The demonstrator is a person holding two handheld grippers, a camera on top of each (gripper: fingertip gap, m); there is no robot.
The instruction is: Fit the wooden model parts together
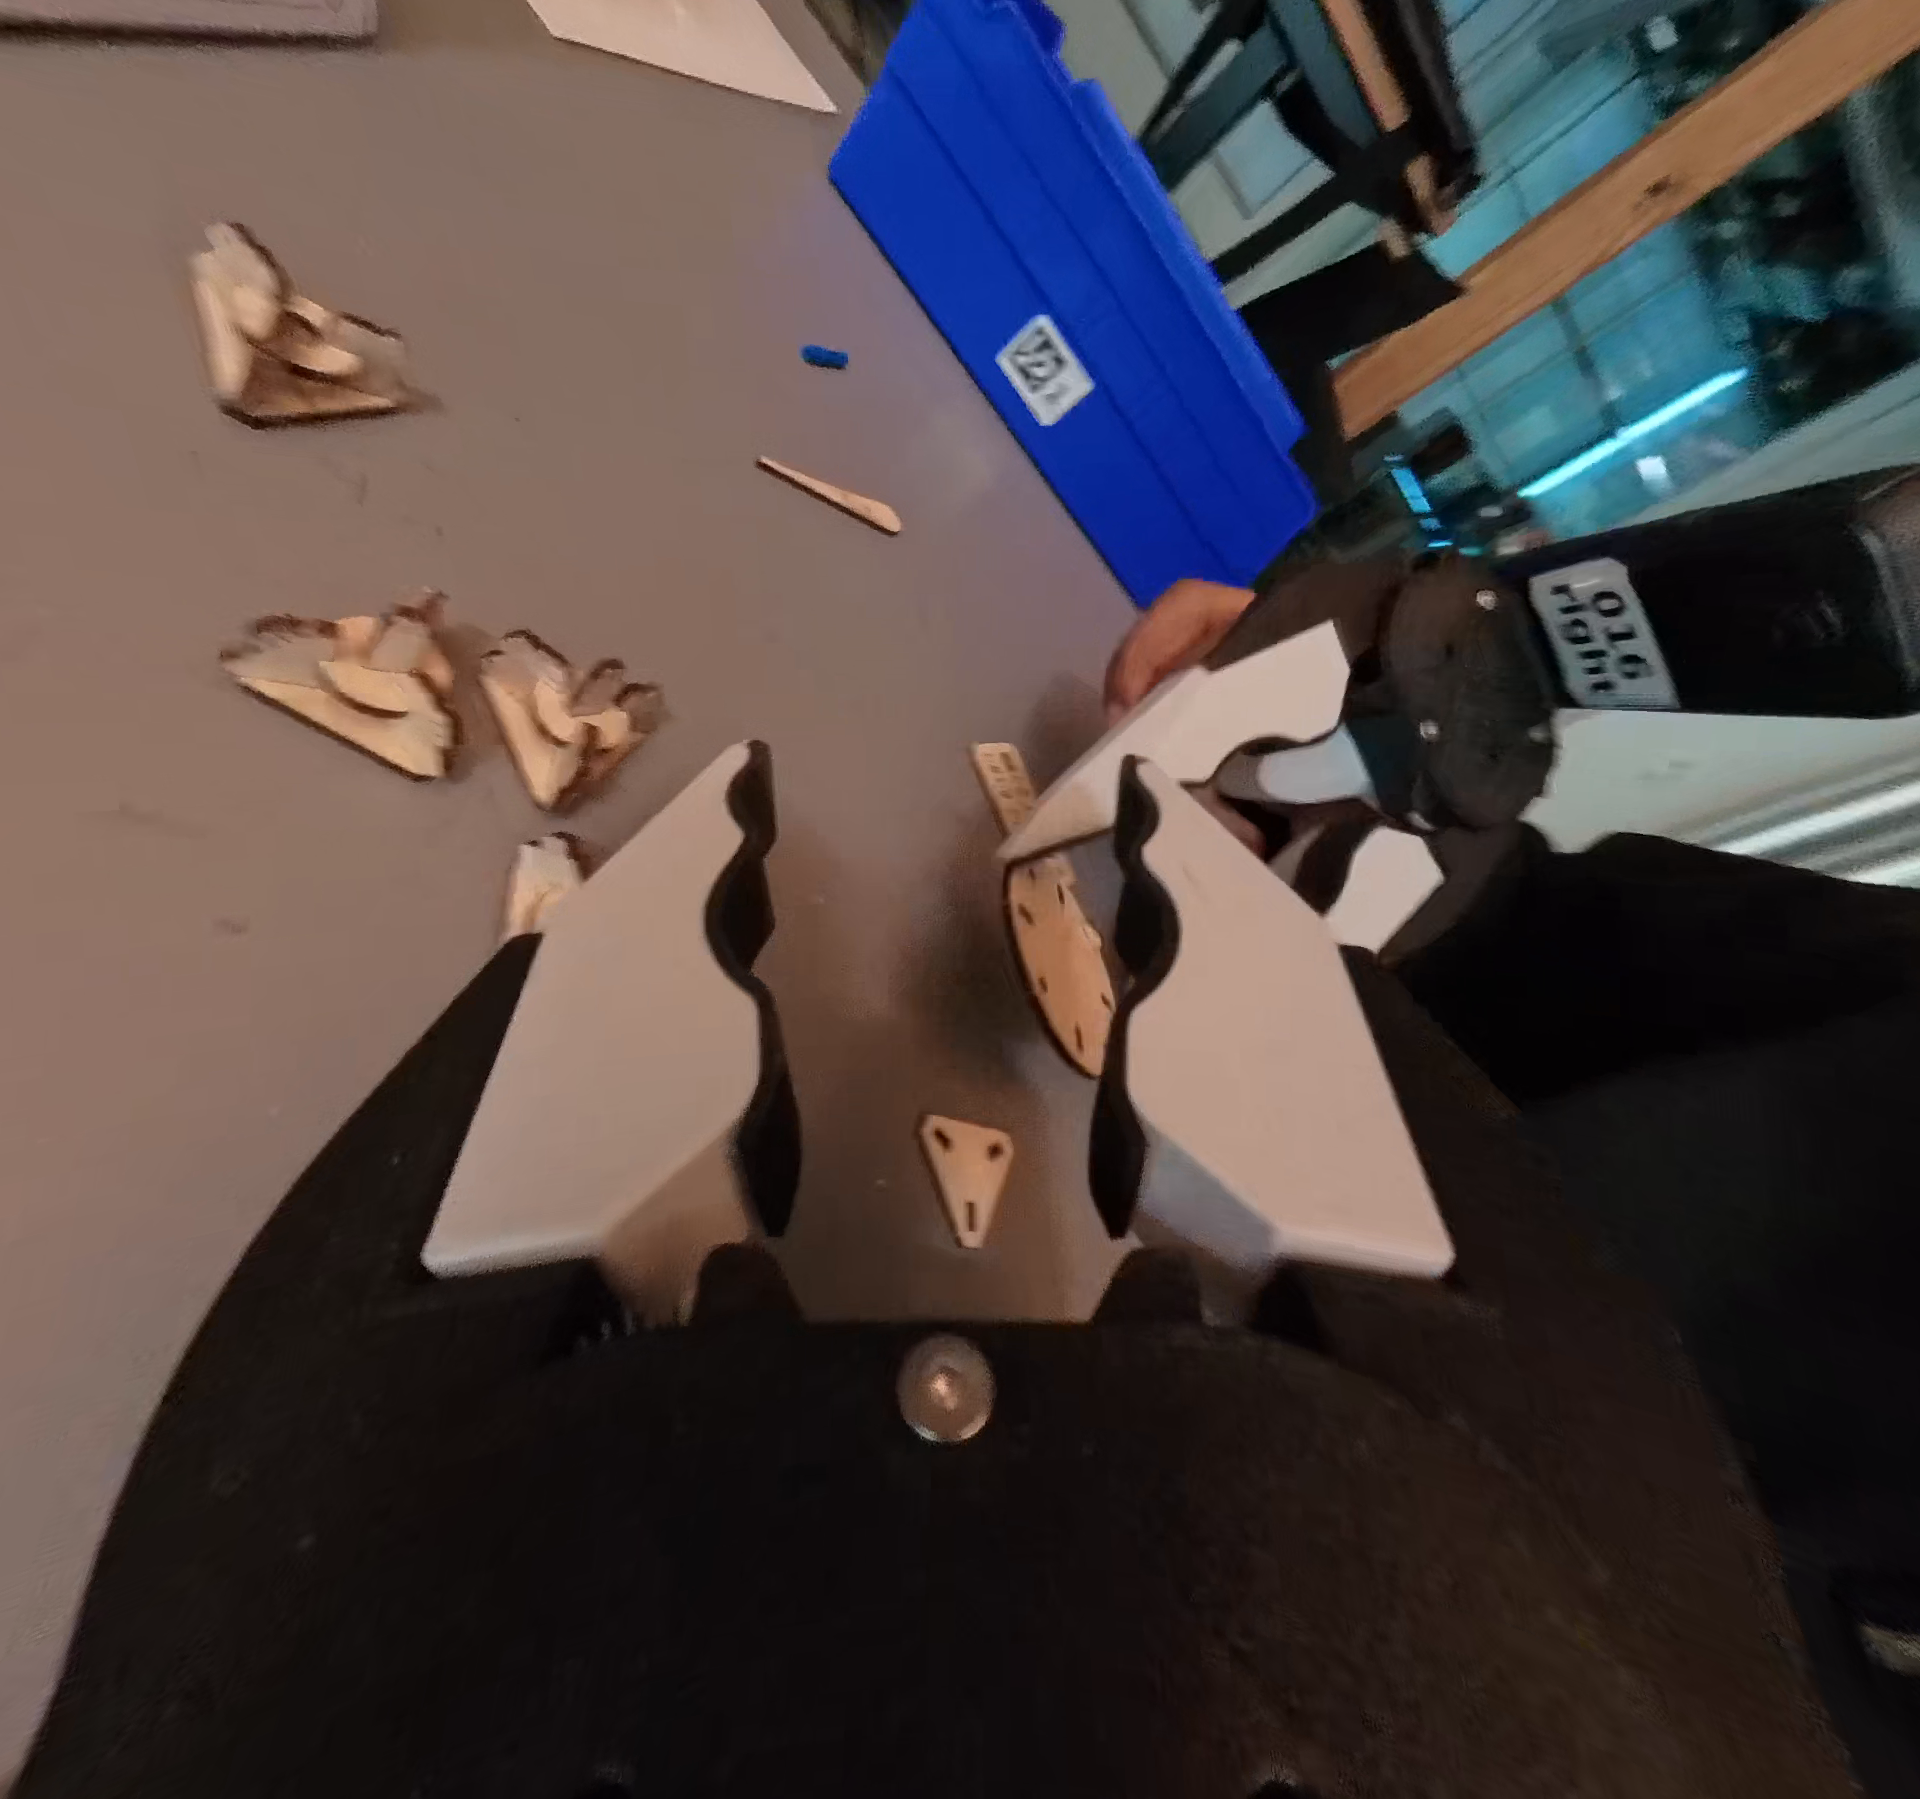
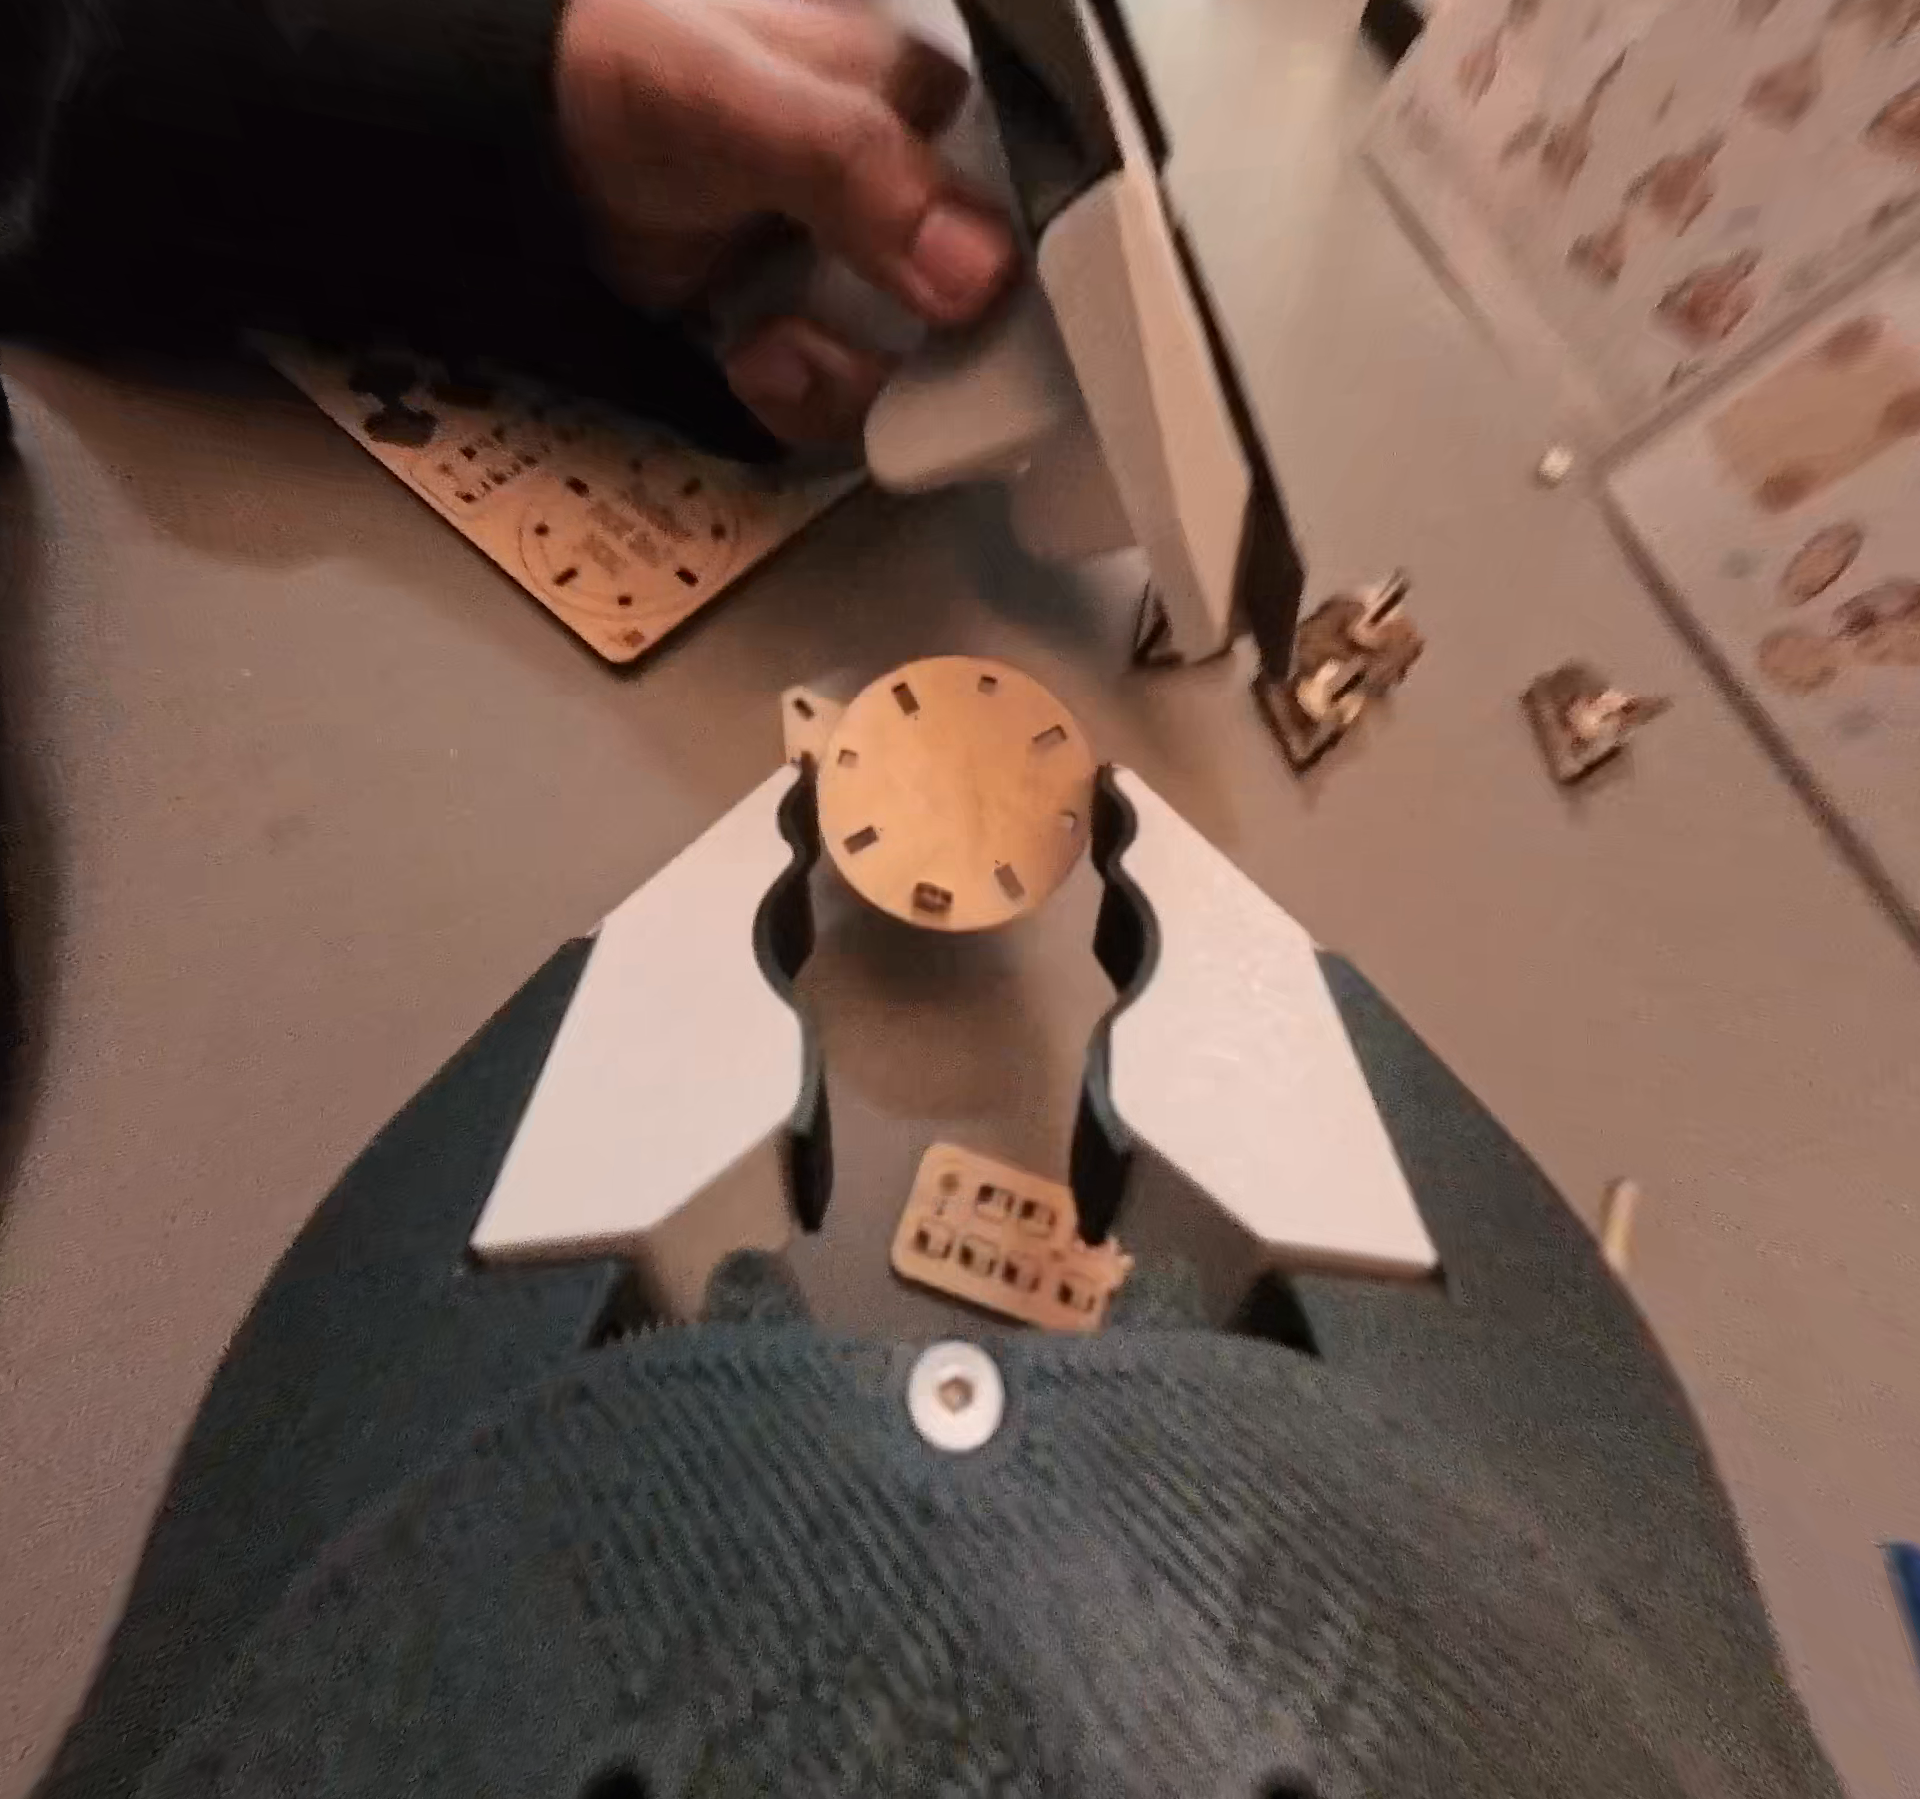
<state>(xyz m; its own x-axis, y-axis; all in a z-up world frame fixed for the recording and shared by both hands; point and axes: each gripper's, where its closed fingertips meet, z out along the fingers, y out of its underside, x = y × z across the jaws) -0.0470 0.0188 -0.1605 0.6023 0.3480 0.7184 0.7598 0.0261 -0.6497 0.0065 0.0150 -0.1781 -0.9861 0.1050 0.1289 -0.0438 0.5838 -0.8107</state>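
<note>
Your right gripper (image 2: 951, 793) is level over the grey table (image 2: 312, 866), pads clamped on the edges of a round slotted wooden disc (image 2: 956, 804). Your left gripper (image 1: 940, 783), at one o'clock beyond it, stands apart, holding nothing.
</note>
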